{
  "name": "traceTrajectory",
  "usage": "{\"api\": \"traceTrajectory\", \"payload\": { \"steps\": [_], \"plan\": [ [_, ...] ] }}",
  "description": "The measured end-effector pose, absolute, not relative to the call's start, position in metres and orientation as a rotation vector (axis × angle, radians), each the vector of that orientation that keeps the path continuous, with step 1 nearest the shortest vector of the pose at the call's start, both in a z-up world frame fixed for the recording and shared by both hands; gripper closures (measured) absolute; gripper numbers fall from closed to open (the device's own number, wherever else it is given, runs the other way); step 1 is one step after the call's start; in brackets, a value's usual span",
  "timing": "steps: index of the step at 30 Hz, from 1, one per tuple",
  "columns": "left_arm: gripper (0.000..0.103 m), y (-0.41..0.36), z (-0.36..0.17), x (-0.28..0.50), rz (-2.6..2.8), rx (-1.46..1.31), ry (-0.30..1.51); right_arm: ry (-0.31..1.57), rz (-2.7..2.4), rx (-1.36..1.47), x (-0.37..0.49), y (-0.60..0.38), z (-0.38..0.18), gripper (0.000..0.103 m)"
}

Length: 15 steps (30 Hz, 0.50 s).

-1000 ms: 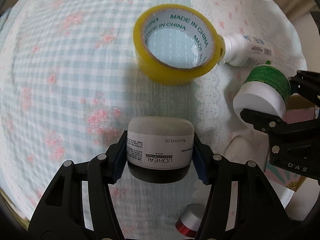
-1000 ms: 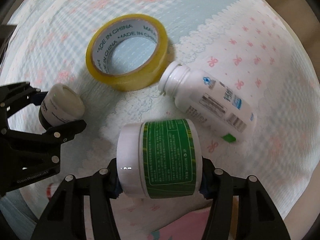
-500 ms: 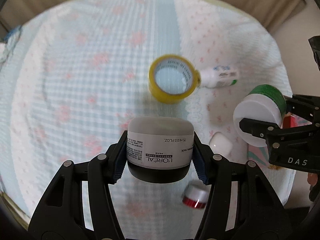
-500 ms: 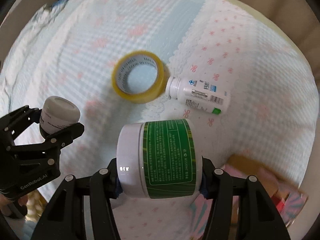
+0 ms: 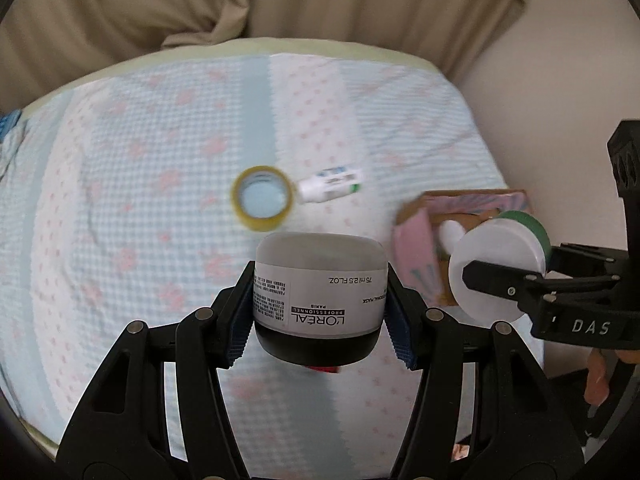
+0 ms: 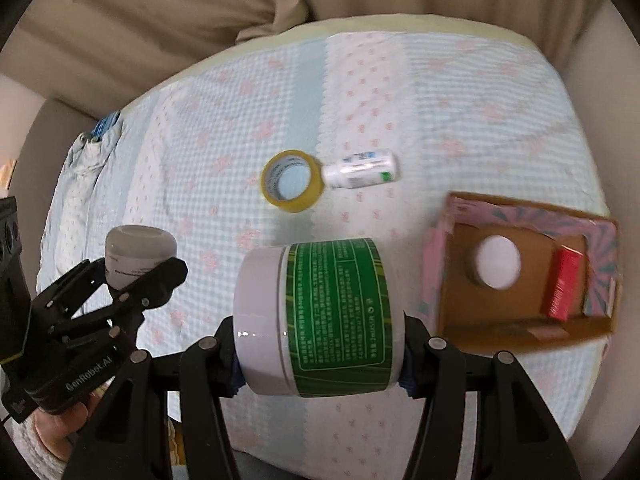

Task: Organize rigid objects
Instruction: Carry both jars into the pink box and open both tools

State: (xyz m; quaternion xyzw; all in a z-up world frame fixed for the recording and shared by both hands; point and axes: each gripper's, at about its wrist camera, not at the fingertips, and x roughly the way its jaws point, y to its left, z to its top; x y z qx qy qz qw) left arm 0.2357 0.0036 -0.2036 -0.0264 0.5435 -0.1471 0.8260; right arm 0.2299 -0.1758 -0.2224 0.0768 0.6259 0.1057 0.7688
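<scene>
High above the bed, my left gripper [image 5: 320, 312] is shut on a small white L'Oréal jar [image 5: 318, 292] with a dark base; the same jar [image 6: 140, 256] shows at the left of the right wrist view. My right gripper [image 6: 320, 354] is shut on a green-labelled white jar [image 6: 316, 320] lying sideways, also seen as the green jar [image 5: 496, 264] at the right of the left wrist view. On the quilt lie a yellow tape roll [image 6: 292, 180] and a white bottle [image 6: 362, 169] on its side, touching each other.
An open cardboard box [image 6: 524, 324] with a pink patterned rim sits at the bed's right side, holding a white round lid [image 6: 498, 256] and a red item [image 6: 564, 284]. Beige curtains [image 5: 280, 0] hang behind the bed. A hand [image 6: 60, 424] holds the left gripper.
Both grippers have risen well above the quilt with their jars still held. The tape roll and bottle look much smaller, and the whole bed, the curtains and the box have come into view.
</scene>
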Motion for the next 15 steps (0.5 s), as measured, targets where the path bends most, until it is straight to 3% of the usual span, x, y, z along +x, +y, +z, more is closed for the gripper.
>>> {"api": "traceTrajectory", "payload": {
  "steps": [7,15],
  "plan": [
    [0.049,-0.066,-0.192,0.215,-0.384,-0.057,1.134,1.33,0.131,0.172,0.196,-0.242,-0.207,0.05],
    [0.049,-0.155,-0.217,0.21,-0.413,-0.049,1.193,1.351,0.06,0.211,0.177,-0.343,-0.213,0.05]
  ]
}}
